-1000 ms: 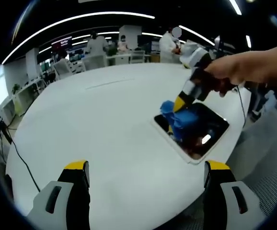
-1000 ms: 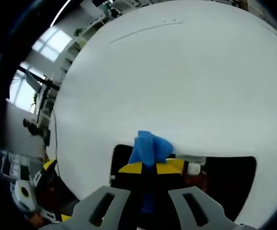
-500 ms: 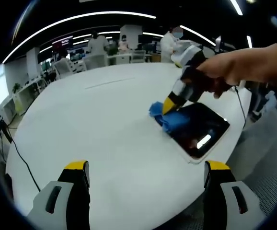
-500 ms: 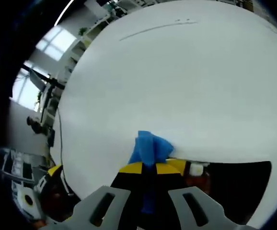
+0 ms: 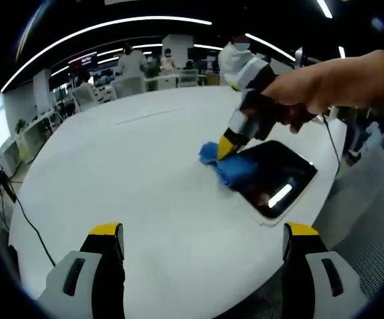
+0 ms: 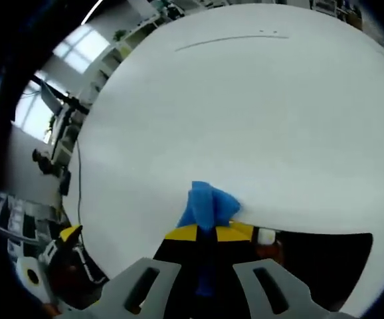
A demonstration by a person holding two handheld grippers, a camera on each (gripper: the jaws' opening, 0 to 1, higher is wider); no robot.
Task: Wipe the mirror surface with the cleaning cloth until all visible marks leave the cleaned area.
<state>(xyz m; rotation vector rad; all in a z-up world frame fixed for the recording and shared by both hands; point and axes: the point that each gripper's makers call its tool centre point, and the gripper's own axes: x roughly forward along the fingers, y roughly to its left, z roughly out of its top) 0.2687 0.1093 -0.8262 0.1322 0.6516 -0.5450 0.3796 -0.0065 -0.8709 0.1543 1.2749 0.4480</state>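
The right gripper (image 5: 224,147) has slid the blue cloth (image 5: 225,166), pinched in its jaws, to the mirror's (image 5: 275,179) far edge on the white table (image 5: 145,173). Left gripper (image 5: 202,266) hovers open nearby.

Ceiling strips (image 5: 112,26) lit the white bench (image 5: 145,166) evenly; the mirror (image 5: 278,176) caught glare, and fisheye edges were bent and soft.

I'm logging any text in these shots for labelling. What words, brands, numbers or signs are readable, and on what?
None can be read.
Screen at the back of the room: lit, its content too small and blurred.
Mirror, cloth, table, right gripper: no print visible.
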